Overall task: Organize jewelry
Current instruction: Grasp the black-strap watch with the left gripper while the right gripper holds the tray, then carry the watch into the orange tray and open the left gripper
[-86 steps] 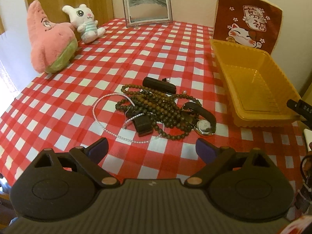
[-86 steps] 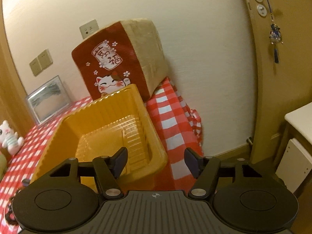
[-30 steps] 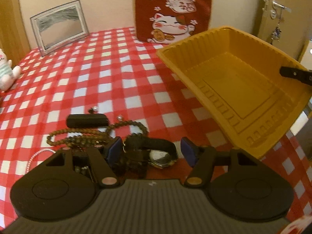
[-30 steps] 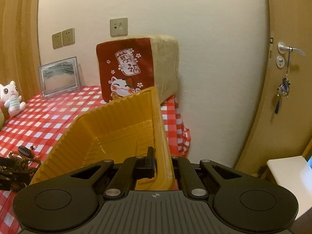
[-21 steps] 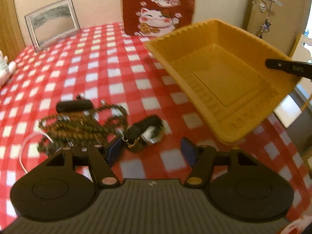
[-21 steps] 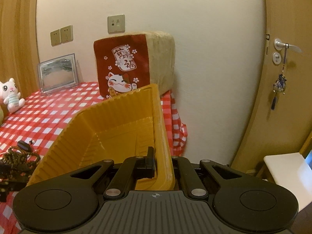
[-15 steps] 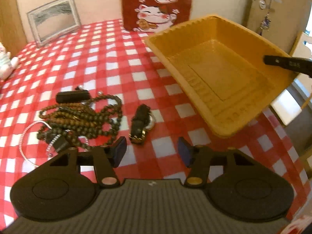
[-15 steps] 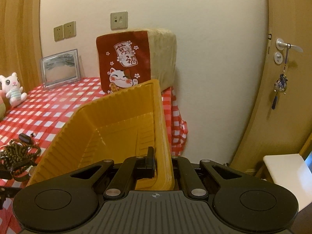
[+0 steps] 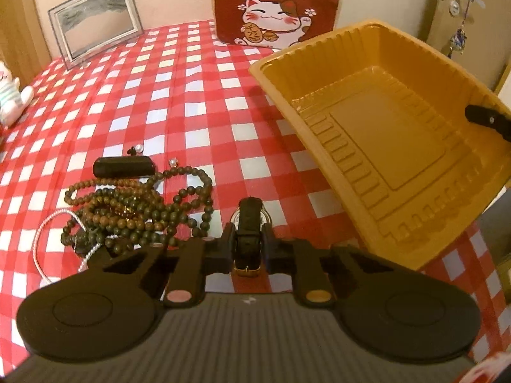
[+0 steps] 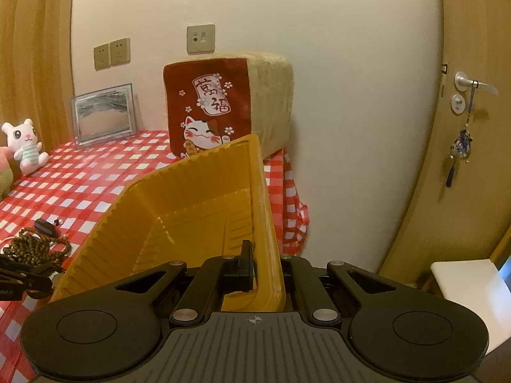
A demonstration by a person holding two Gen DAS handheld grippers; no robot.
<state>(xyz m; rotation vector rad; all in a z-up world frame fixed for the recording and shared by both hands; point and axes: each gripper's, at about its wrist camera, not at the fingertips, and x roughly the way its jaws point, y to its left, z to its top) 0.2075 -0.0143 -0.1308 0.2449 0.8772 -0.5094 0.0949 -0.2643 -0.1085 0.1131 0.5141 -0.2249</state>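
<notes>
My left gripper [image 9: 248, 242] is shut on a black-strap wristwatch [image 9: 250, 215] low over the red checked tablecloth [image 9: 179, 95]. Left of it lies a tangle of brown bead necklaces [image 9: 137, 204], a thin pearl strand [image 9: 52, 220], a black oblong case [image 9: 124, 166] and small pearl earrings [image 9: 172, 161]. My right gripper [image 10: 266, 265] is shut on the rim of the empty orange plastic tray [image 10: 191, 217], holding it tilted at the table's right edge; the tray [image 9: 383, 134] and one right finger [image 9: 488, 119] show in the left view.
A cat-print cushion [image 9: 274, 3] and a framed picture [image 9: 94, 20] stand at the back wall. A white bunny plush [image 10: 25, 142] sits far left. A door with handle [image 10: 472, 84] and a white stool [image 10: 469, 279] are to the right.
My left gripper has closed on the watch, which was pulled out of the bead pile. The right gripper stays clamped on the tilted tray.
</notes>
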